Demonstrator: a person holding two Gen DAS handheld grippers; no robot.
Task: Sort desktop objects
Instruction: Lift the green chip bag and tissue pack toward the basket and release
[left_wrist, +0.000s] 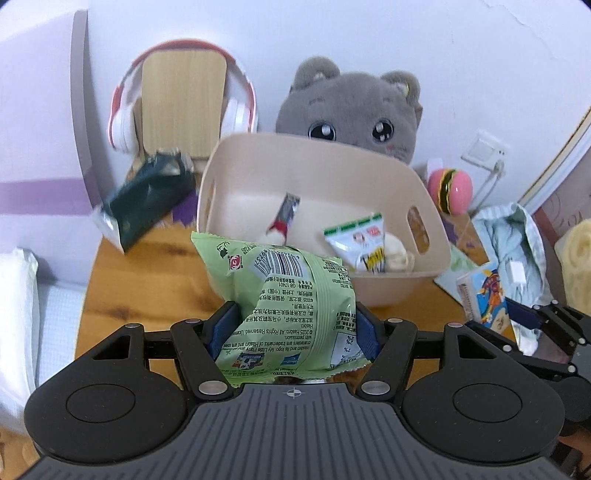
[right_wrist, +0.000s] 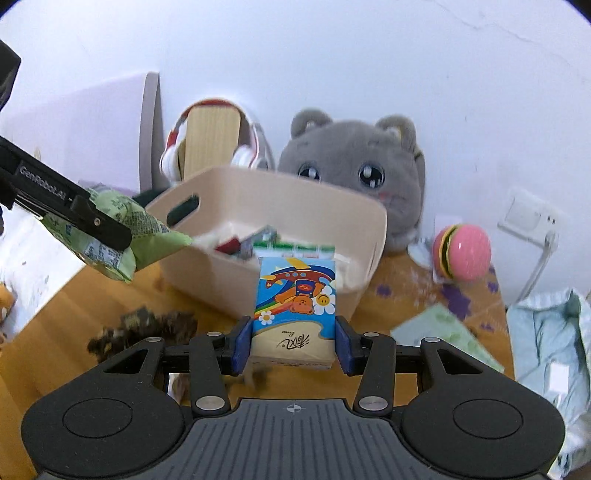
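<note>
Both tools loaded. Left tool (left_wrist: 291, 325) is pinching a green snack bag (left_wrist: 284, 295), pads pressed into both sides, bag held up in front of the bin (left_wrist: 432, 236). Right tool (right_wrist: 293, 343) is pinching a small tissue pack (right_wrist: 295, 295) with a cartoon bear print, upright, also just in front of the bin and clear of the table (right_wrist: 74, 306).

Progress, my read: partway. The beige bin already holds a few things: a white-and-green snack packet (left_wrist: 364, 240), a small red-and-grey wrapper (left_wrist: 284, 214), something pale at the bottom I can't identify. Neither held item is over the bin opening yet, so two drops pending.

Left to sort, looks like:
- dark green pouch (left_wrist: 147, 195), left of the bin, leaning off the table edge
- dark crumpled bits (right_wrist: 144, 328) in front of the bin on the left, too blurred to name
- flat green sheet (right_wrist: 443, 332) right of the bin
- burger-shaped toy (right_wrist: 461, 254) right of the bin, may just be decor

Surface: orange wood-grain table with purple flower stickers, pale specks near the toy. Behind the bin: grey plush cat (right_wrist: 354, 177), red-and-white headphones (left_wrist: 125, 125) hung on a wooden stand (left_wrist: 183, 99), white wall, wall socket (right_wrist: 528, 218) to the right. Light blue cloth bundle (right_wrist: 550, 343) past the table's right edge.
</note>
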